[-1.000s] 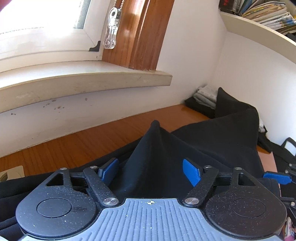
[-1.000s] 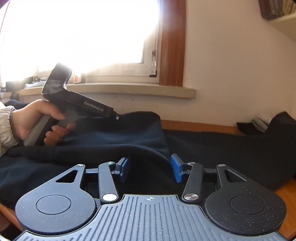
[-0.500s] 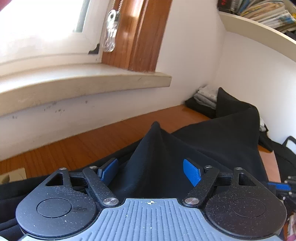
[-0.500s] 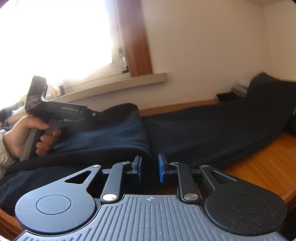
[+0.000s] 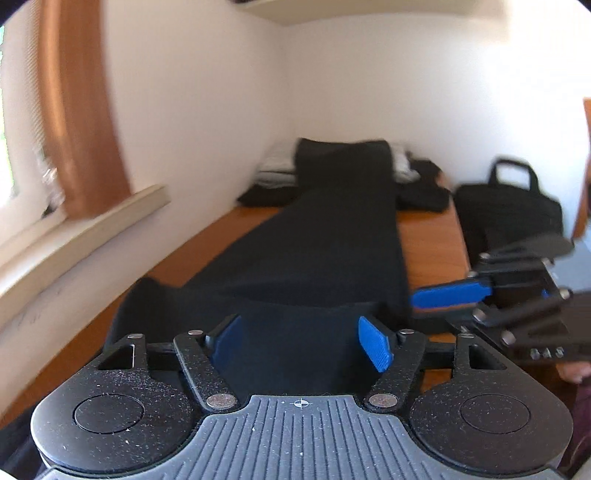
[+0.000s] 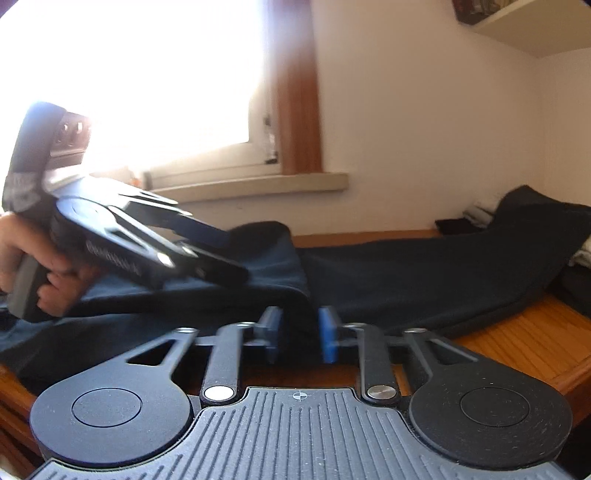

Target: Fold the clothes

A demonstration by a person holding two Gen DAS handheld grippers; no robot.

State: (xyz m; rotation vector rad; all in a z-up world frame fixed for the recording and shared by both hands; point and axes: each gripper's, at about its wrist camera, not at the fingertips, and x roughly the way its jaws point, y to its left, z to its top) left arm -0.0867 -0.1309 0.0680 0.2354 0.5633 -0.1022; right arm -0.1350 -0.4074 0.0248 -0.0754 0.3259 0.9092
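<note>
A long black garment (image 5: 317, 236) lies stretched along the wooden table (image 5: 428, 243), its far end resting on a pile of clothes. My left gripper (image 5: 301, 341) stands with its blue pads wide apart, and the garment's near edge lies between them. It also shows in the right wrist view (image 6: 207, 254), held by a hand over the cloth. My right gripper (image 6: 300, 334) has its pads pinched on a raised fold of the garment (image 6: 406, 277) at the table's near edge. It shows in the left wrist view (image 5: 454, 295) at the garment's right edge.
A window sill (image 5: 85, 229) runs along the left wall. Folded grey and black clothes (image 5: 277, 173) sit at the table's far end. A black bag (image 5: 509, 210) stands to the right of the table. A shelf (image 6: 517, 33) hangs high on the wall.
My right gripper has closed on a fold of the garment. My left gripper has swung right, from facing the window sill to looking down the table; the raised peak of cloth between its pads has dropped.
</note>
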